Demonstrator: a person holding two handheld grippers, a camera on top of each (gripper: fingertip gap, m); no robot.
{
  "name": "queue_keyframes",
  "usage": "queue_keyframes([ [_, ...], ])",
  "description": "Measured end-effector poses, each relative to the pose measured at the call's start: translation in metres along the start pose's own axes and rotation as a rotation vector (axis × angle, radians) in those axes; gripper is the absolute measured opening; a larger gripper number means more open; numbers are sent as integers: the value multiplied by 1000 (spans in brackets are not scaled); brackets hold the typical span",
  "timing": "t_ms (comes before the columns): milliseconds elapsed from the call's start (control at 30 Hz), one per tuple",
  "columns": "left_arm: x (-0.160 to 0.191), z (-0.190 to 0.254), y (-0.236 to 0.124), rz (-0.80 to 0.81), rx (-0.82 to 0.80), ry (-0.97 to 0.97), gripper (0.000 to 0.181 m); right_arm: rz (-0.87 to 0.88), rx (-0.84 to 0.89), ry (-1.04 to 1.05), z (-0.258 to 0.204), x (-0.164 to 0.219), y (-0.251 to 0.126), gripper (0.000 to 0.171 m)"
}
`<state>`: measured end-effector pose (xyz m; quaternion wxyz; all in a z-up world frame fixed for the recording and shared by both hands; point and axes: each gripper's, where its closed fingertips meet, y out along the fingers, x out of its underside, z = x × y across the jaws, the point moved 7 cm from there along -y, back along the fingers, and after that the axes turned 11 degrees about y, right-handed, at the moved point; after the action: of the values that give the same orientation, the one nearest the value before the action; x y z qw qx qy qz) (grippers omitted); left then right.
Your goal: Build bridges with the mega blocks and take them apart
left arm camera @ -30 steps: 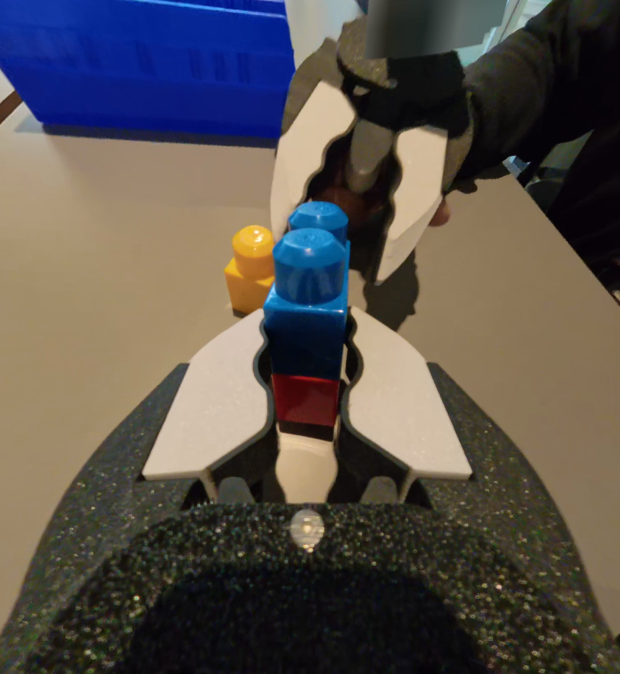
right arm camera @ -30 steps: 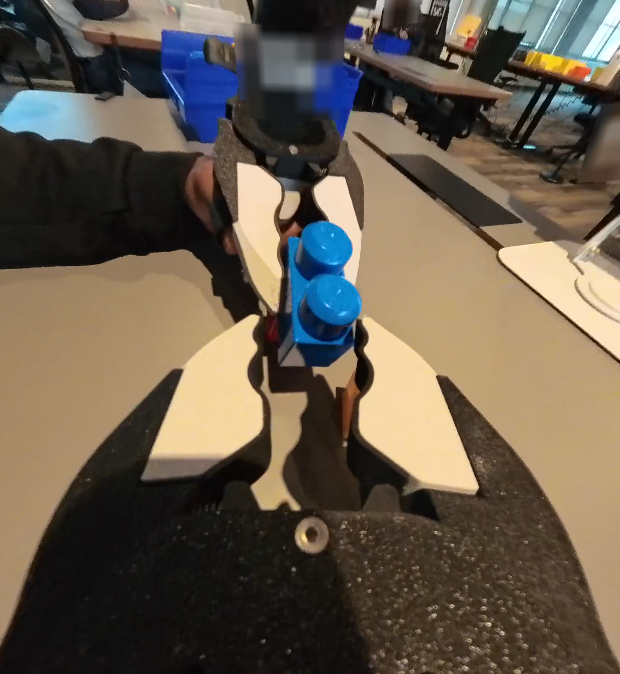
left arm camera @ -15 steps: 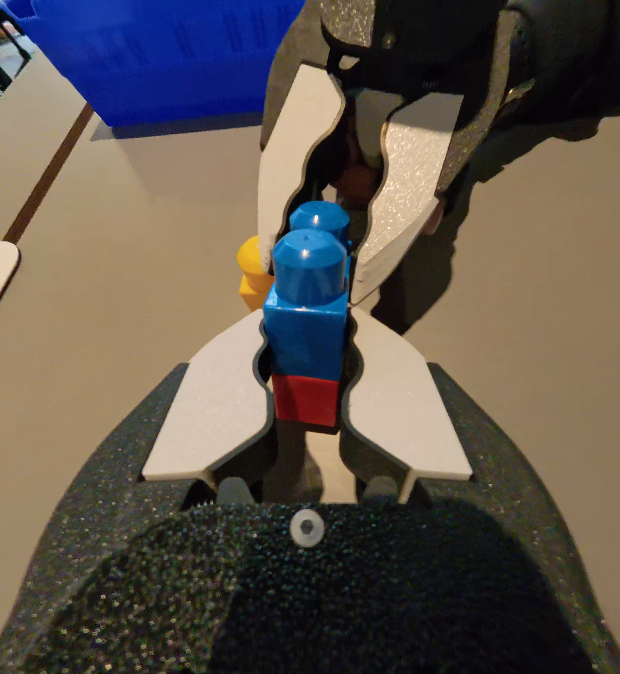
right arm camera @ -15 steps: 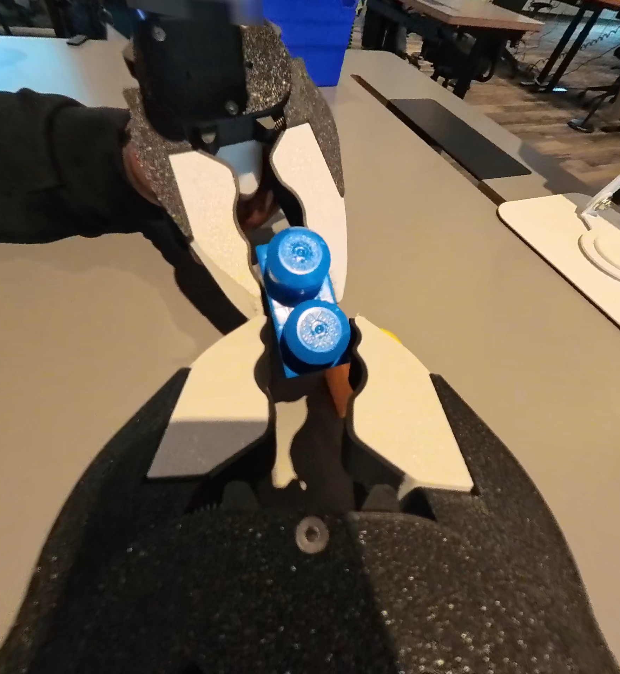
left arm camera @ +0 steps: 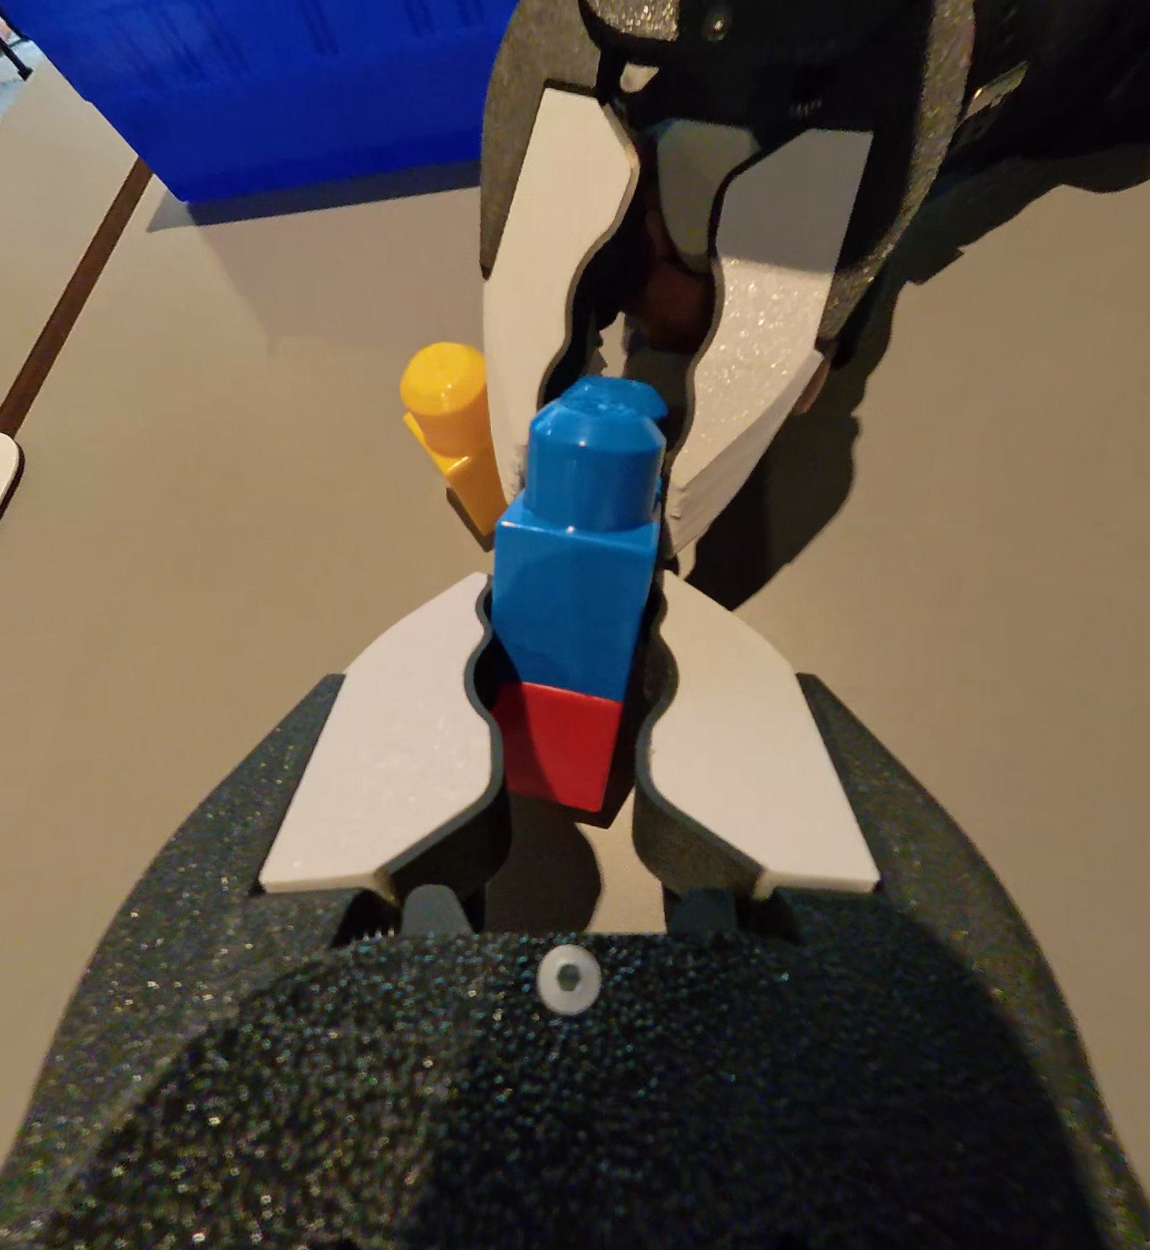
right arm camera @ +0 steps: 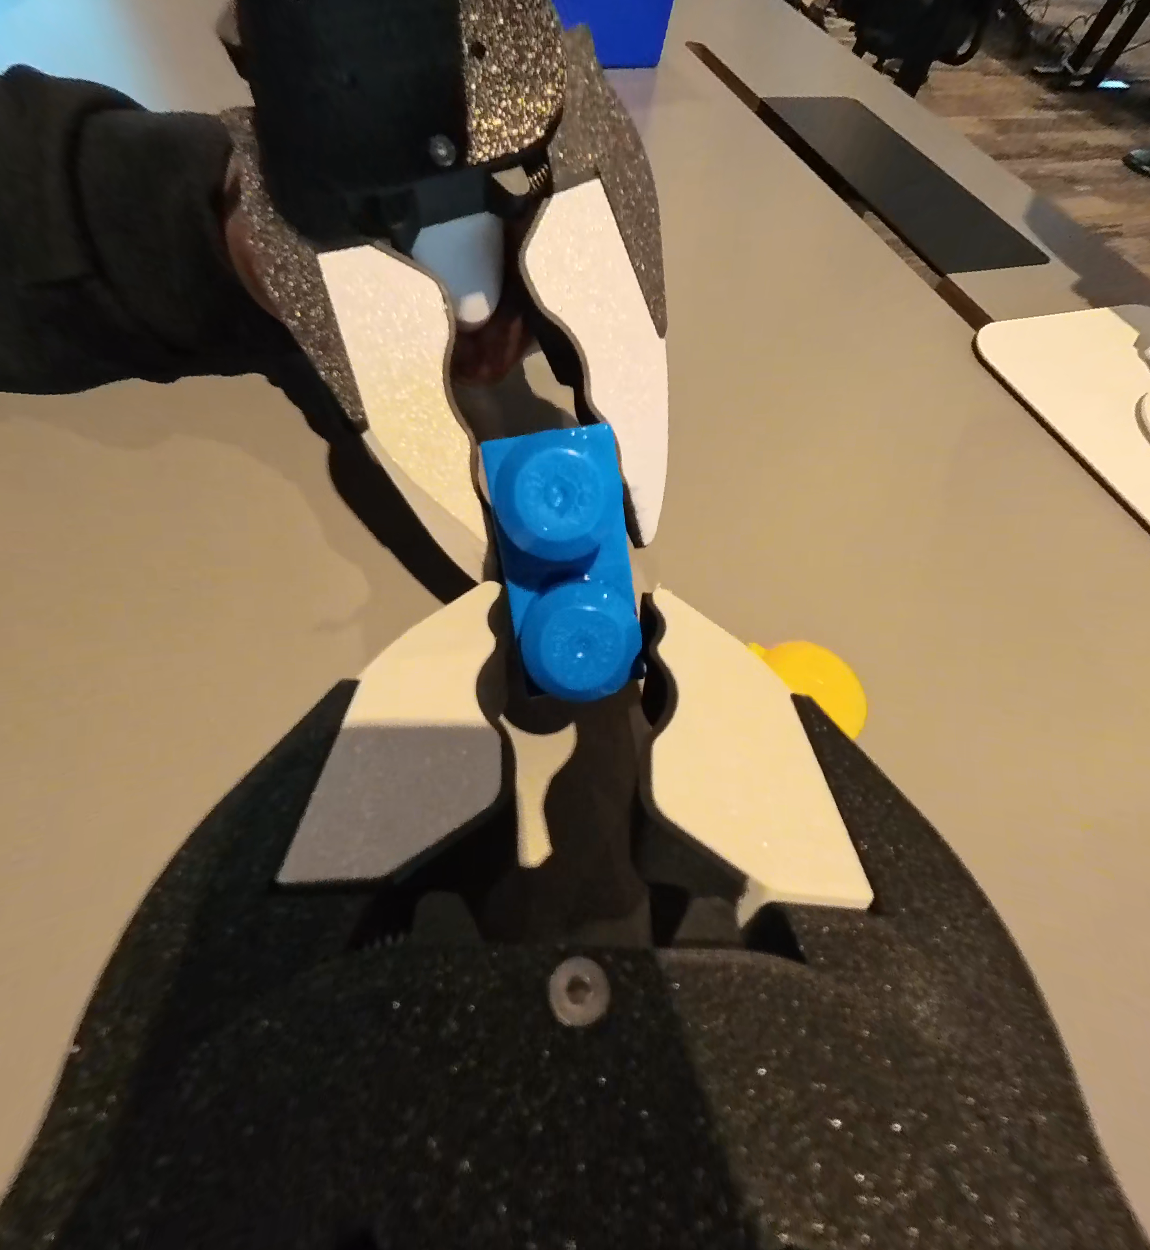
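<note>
Since a second ago I have tipped both tools steeply downward, so my right wrist view now looks almost straight onto the two studs of the blue block [right arm camera: 562, 561], where before it saw them from the side. My left gripper [left arm camera: 569, 602] is closed on the near end of that blue block [left arm camera: 576, 595], with the red block [left arm camera: 555, 744] plugged beneath it between my fingers; my right gripper [right arm camera: 572, 609] is clamped on the other end. I judge this is the pulling-apart step: I should hold the blue piece level with one tool and peel, not twist, so the red one does not fly off. I cannot tell whether the stack rests on the table. A yellow block [left arm camera: 454, 433] stands just beside it, and could be knocked. Underneath is a plain grey-brown table [left arm camera: 186, 541], with a blue bin [left arm camera: 274, 88] behind and a white mat [right arm camera: 1066, 406] to one side.
</note>
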<state>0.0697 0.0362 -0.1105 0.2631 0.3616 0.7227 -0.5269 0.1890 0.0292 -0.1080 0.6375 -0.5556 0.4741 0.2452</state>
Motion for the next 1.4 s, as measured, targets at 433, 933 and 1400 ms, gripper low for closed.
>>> queue_keyframes([
  [433,18,0,1,-82,42,-11,40,-4,-9,8,1,0,0,35],
  [933,15,0,1,-180,10,28,39,-11,17,-25,1,0,-1,36],
  [1400,15,-4,2,-232,9,-91,39,-11,59,-19,3,-1,-1,35],
])
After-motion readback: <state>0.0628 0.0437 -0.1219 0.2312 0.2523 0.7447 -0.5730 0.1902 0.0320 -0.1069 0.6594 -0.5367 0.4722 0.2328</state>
